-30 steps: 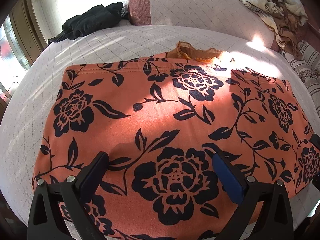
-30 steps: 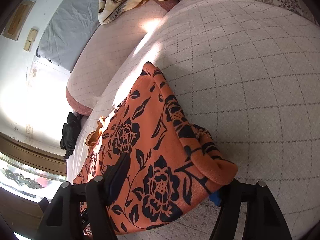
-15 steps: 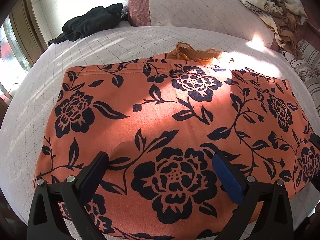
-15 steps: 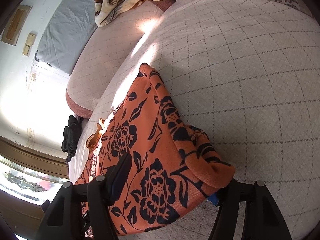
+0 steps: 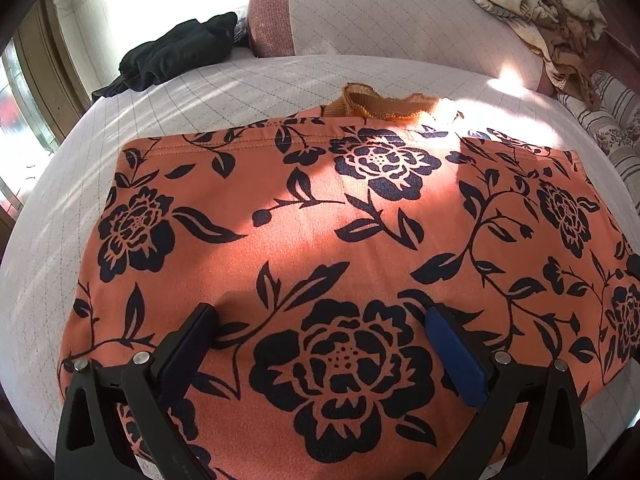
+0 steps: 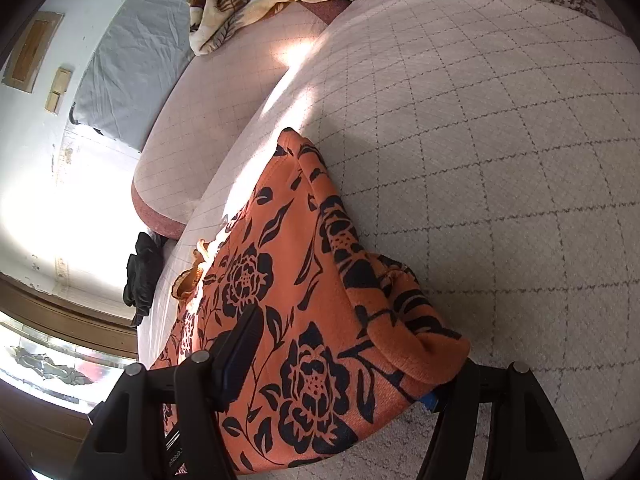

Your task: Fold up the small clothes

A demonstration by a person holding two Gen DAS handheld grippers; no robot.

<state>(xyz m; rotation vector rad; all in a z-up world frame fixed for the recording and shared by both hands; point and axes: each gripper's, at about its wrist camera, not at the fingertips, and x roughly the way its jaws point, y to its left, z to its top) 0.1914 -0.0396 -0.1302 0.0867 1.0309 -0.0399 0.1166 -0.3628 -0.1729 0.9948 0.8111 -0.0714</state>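
An orange knit garment printed with black roses (image 5: 344, 240) lies spread flat on a pale quilted bed (image 5: 240, 84), a ruffled orange-brown edge (image 5: 384, 106) poking out from under its far hem. The left hand-held gripper (image 5: 320, 328) hovers over the near part of the cloth with its two fingers wide apart, one on each side of a large black rose, pinching nothing. The right hand-held gripper (image 6: 340, 356) straddles the garment's folded, rolled corner (image 6: 416, 344); one finger (image 6: 240, 344) rests over the cloth, the other is mostly hidden beneath the fold, so whether they press on it I cannot tell. A crumpled black garment (image 5: 176, 54) lies near the bolster (image 5: 380, 12), well apart.
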